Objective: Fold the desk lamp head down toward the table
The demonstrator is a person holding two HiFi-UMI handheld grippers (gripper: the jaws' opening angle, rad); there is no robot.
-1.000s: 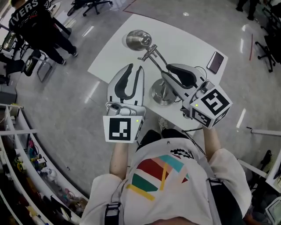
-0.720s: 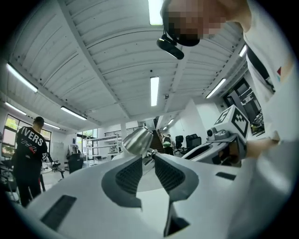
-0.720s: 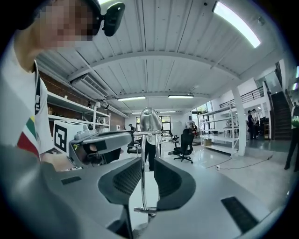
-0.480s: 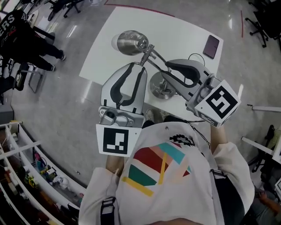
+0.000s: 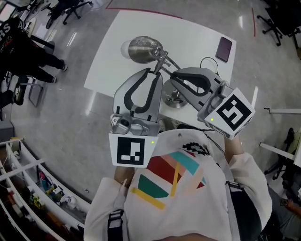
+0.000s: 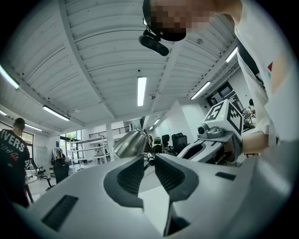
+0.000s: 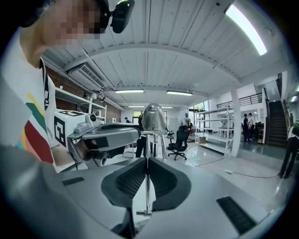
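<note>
A chrome desk lamp stands on the white table (image 5: 197, 33); its bell-shaped head (image 5: 142, 49) is raised at the left, and its round base (image 5: 172, 99) is near the front edge. My right gripper (image 5: 175, 79) is shut on the lamp's thin upright stem (image 7: 146, 186), which runs straight up between the pads toward the head (image 7: 153, 116). My left gripper (image 5: 157, 72) points at the joint (image 6: 148, 158) just under the head (image 6: 130, 142). Its jaws stand a little apart with that joint at their tips, and no press shows.
A dark phone (image 5: 225, 48) lies at the table's far right, with a black cable (image 5: 208, 61) curling nearby. A person in black (image 5: 26, 37) stands on the floor to the left, and office chairs (image 5: 70, 7) stand farther off. Shelving (image 5: 28, 188) runs along the lower left.
My right gripper's jaws have closed onto the lamp stem. My left gripper has moved forward, so its tips now sit at the joint below the lamp head.
</note>
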